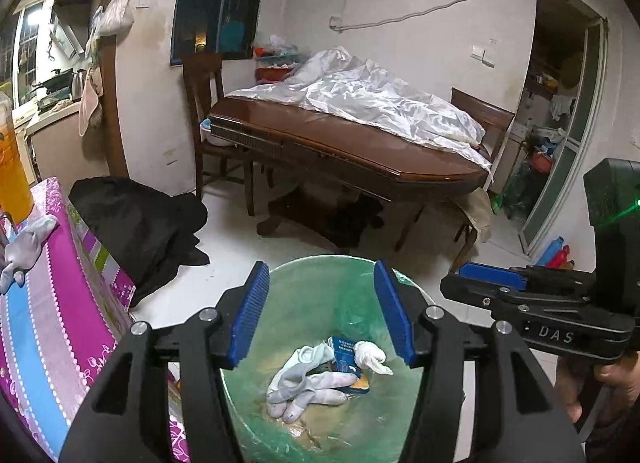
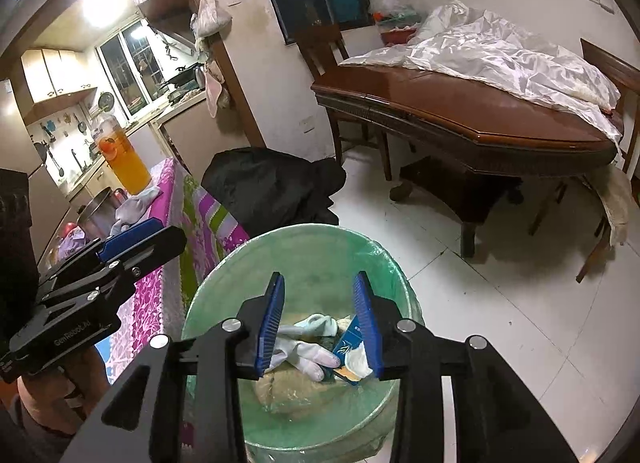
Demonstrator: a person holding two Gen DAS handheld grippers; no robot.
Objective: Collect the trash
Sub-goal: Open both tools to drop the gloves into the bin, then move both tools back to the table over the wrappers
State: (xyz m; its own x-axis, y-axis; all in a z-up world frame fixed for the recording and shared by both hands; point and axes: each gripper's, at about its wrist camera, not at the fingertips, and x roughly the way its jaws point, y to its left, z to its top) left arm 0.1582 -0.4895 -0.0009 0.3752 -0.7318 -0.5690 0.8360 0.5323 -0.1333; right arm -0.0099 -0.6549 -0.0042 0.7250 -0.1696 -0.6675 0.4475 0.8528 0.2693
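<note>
Beside bin (image 1: pixel 288 283), orange jug (image 2: pixel 126 161) (right view whole)

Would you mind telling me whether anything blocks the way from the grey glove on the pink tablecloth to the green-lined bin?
Nothing visible does. The grey glove lies near the cloth's edge, and the bin stands open right beside the table.

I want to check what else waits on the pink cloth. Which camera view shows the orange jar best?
The right wrist view: the orange jar stands whole there, lid to base, behind a grey glove. The left wrist view cuts the orange jar at the picture's left edge, so only one side shows.
</note>
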